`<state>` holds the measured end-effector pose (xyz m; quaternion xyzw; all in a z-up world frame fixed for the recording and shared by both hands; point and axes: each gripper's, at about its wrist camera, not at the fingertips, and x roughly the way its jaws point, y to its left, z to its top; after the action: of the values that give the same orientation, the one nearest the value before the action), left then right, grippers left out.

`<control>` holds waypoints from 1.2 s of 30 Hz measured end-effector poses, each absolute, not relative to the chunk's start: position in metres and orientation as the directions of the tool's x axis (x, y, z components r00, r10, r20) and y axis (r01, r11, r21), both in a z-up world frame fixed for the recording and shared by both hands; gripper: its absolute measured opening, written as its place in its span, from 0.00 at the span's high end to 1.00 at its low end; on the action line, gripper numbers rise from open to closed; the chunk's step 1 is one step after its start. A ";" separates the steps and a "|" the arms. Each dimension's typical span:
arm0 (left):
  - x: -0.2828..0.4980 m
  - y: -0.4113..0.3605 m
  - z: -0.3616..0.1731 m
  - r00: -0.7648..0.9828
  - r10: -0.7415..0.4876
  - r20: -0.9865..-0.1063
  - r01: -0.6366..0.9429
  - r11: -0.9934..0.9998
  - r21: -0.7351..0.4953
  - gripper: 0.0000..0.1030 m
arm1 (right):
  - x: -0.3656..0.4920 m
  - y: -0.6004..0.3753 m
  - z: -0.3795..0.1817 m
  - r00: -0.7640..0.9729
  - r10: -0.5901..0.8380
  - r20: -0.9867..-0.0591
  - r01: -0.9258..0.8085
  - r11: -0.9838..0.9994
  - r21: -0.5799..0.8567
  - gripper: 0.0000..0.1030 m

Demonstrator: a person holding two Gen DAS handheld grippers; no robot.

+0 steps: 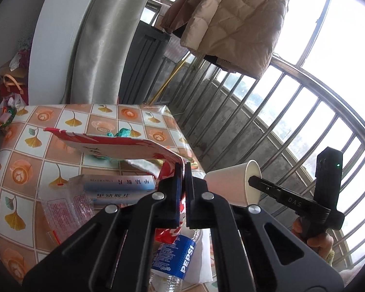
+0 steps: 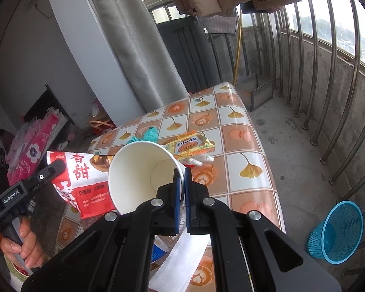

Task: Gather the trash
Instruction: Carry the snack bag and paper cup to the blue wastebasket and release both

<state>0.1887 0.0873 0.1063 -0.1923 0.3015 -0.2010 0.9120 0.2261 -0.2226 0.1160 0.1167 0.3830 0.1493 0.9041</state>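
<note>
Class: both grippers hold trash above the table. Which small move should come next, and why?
Probably swing the right gripper, shut on the white paper cup, toward the blue mesh basket on the floor right of the table. The left gripper already holds the red-and-white snack bag.

Bottle label (image 1: 175,258), bottom centre of the left wrist view: "PEPSI"
Right gripper arm (image 1: 295,198), lower right of the left wrist view: "DAS"
Left gripper handle (image 2: 11,196), lower left of the right wrist view: "GenRobot.AI"
Yellow snack wrapper (image 2: 187,146), centre of the right wrist view: "Enaak"
Red and white bag (image 2: 82,182), centre left of the right wrist view: "香甜", "0添加"
</note>
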 end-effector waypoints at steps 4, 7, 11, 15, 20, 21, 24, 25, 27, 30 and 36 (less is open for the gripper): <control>0.168 0.087 0.132 0.746 -0.515 -0.423 0.296 0.824 -0.483 0.99 | 0.211 -0.235 0.129 0.691 0.362 -0.626 -0.176 0.924 0.340 0.96; 0.153 0.078 0.146 0.740 -0.548 -0.390 0.341 0.806 -0.485 0.99 | 0.196 -0.251 0.139 0.717 0.355 -0.600 -0.164 0.923 0.350 0.96; 0.137 0.047 0.160 0.705 -0.608 -0.365 0.416 0.772 -0.481 0.99 | 0.172 -0.286 0.148 0.758 0.316 -0.571 -0.116 0.926 0.359 0.96; 0.134 -0.009 0.161 0.627 -0.685 -0.371 0.502 0.719 -0.481 0.99 | 0.143 -0.341 0.148 0.796 0.233 -0.559 -0.012 0.929 0.371 0.96; 0.150 -0.110 0.142 0.442 -0.790 -0.425 0.605 0.612 -0.509 0.99 | 0.105 -0.430 0.129 0.806 0.087 -0.586 0.191 0.898 0.396 0.96; 0.153 -0.132 0.136 0.403 -0.801 -0.444 0.618 0.595 -0.513 0.99 | 0.097 -0.449 0.122 0.799 0.062 -0.598 0.235 0.884 0.405 0.96; 0.164 -0.207 0.111 0.272 -0.816 -0.510 0.652 0.546 -0.526 0.99 | 0.077 -0.503 0.095 0.767 -0.002 -0.642 0.360 0.829 0.428 0.96; 0.168 -0.231 0.101 0.230 -0.815 -0.532 0.660 0.532 -0.530 0.99 | 0.073 -0.520 0.084 0.752 -0.017 -0.659 0.401 0.806 0.436 0.96; 0.172 -0.277 0.080 0.157 -0.805 -0.572 0.669 0.513 -0.538 0.99 | 0.066 -0.551 0.061 0.722 -0.037 -0.691 0.471 0.758 0.451 0.96; 0.176 -0.343 0.044 0.055 -0.774 -0.630 0.678 0.493 -0.545 0.99 | 0.061 -0.591 0.024 0.677 -0.048 -0.734 0.557 0.685 0.469 0.96; 0.181 -0.440 -0.016 -0.035 -0.723 -0.690 0.704 0.472 -0.530 0.99 | 0.073 -0.661 -0.041 0.607 -0.064 -0.792 0.689 0.538 0.485 0.96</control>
<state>0.1812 -0.4402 -0.0155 -0.0093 0.5037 -0.5137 0.6945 0.0726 -0.6613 -0.0407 0.4176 0.3741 -0.2374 0.7933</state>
